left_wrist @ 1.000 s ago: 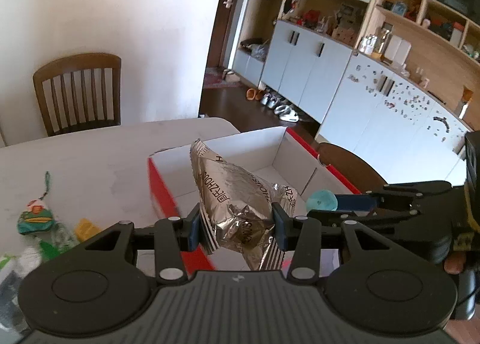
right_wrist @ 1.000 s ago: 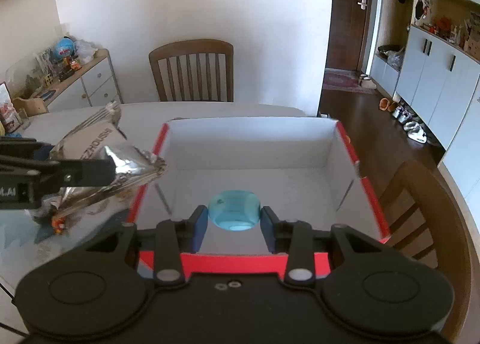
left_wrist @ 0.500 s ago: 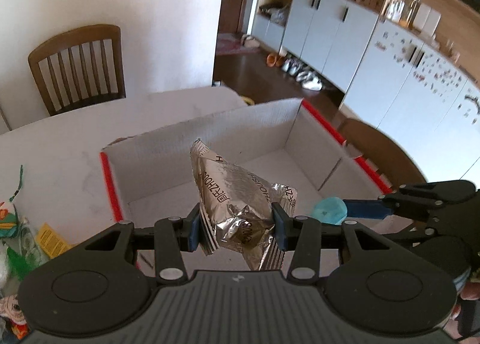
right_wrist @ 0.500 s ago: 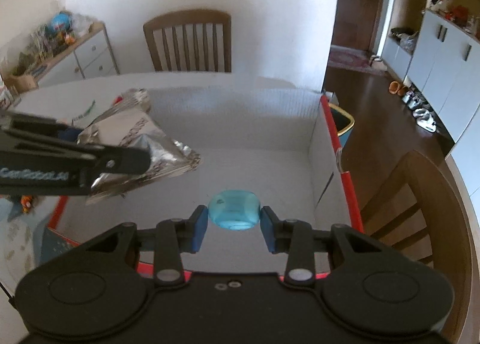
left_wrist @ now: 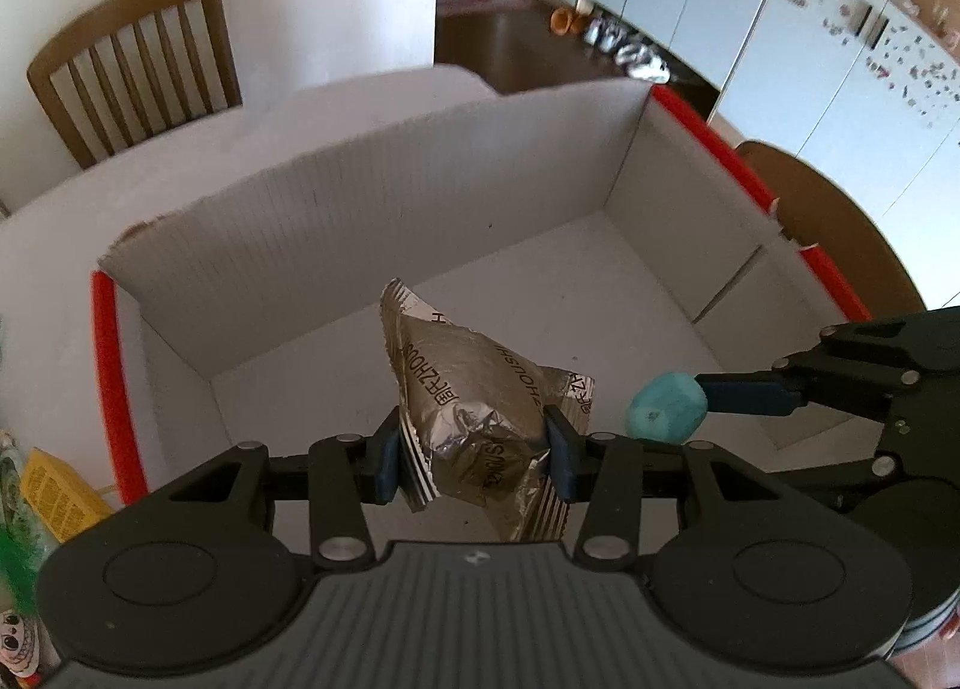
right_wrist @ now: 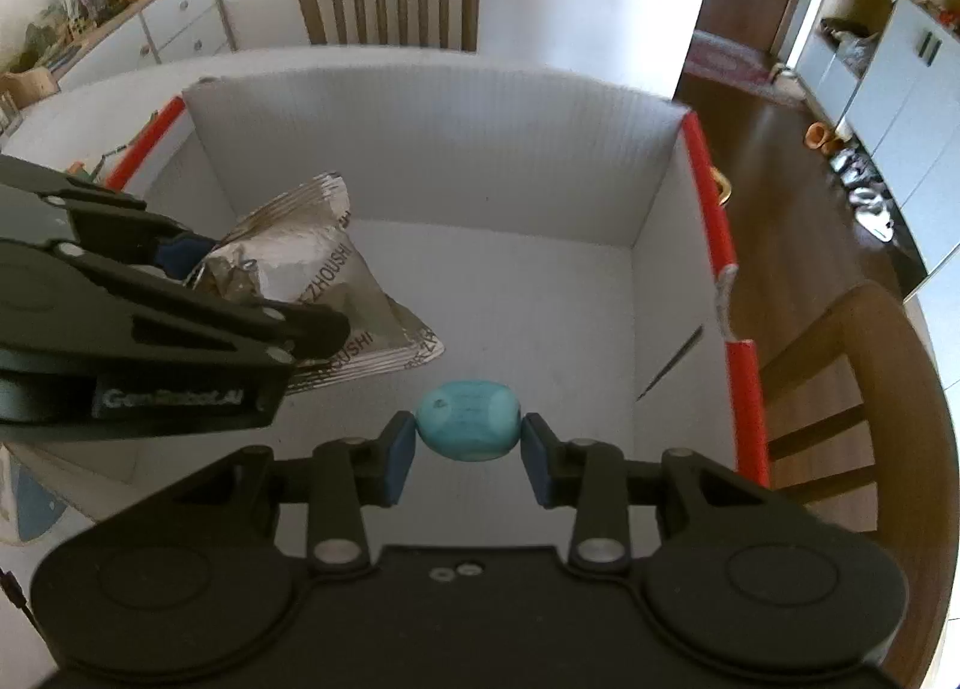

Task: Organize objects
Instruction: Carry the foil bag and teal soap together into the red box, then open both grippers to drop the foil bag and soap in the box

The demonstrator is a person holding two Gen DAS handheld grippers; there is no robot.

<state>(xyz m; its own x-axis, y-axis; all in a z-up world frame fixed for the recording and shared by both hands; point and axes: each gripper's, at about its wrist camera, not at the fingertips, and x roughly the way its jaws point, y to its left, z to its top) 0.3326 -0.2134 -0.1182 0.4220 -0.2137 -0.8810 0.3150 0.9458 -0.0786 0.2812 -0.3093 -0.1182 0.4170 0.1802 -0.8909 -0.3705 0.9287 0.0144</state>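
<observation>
Now that both your grippers have come forward over the white box [left_wrist: 384, 197], the drop is close — your left gripper [left_wrist: 474, 458] pinches the foil snack bag [left_wrist: 474, 389], and your right gripper [right_wrist: 468, 452] clamps the blue egg-shaped piece [right_wrist: 469, 412], both held above the box floor. A second ago you were back at the red rim, so you've advanced and lowered — only the release seems left.

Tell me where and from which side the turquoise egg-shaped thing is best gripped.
Grip the turquoise egg across its long axis, one pad on each rounded end, coming from above and behind. That is how the right gripper holds it now over the white box. Probably the narrower ends seat in the pads better than its broad smooth middle.
</observation>
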